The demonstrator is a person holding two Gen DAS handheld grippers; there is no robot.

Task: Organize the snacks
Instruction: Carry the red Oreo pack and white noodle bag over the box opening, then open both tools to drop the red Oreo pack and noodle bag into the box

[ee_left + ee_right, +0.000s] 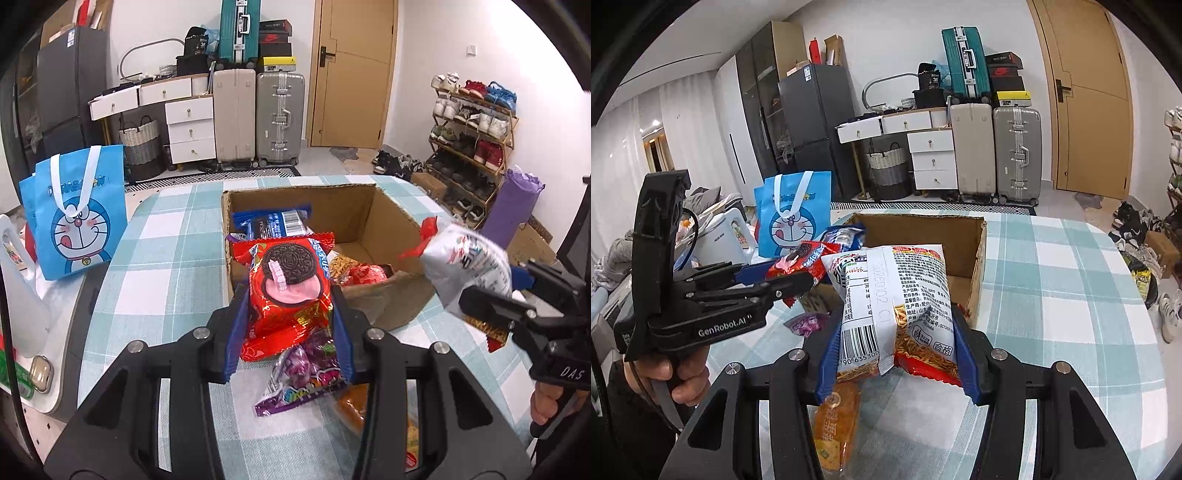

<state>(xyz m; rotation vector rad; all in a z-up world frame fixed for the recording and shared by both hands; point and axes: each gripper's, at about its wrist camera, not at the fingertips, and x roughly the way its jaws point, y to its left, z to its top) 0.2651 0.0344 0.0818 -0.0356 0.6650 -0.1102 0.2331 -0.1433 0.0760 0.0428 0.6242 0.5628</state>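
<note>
My left gripper (290,314) is shut on a red Oreo pack (291,280) and holds it over the near edge of the open cardboard box (384,218). The box holds a blue Oreo pack (273,223) and other snacks. My right gripper (897,332) is shut on a white and red noodle snack bag (897,291), held above the table near the box (975,258). A purple candy bag (306,373) and an orange cracker pack (836,417) lie on the table under the grippers. The right gripper's bag also shows in the left wrist view (469,262).
The table has a teal checked cloth (1052,288). A blue Doraemon bag (74,218) stands at its left edge beside a white appliance (724,236). Suitcases, drawers, a door and a shoe rack (476,136) stand beyond.
</note>
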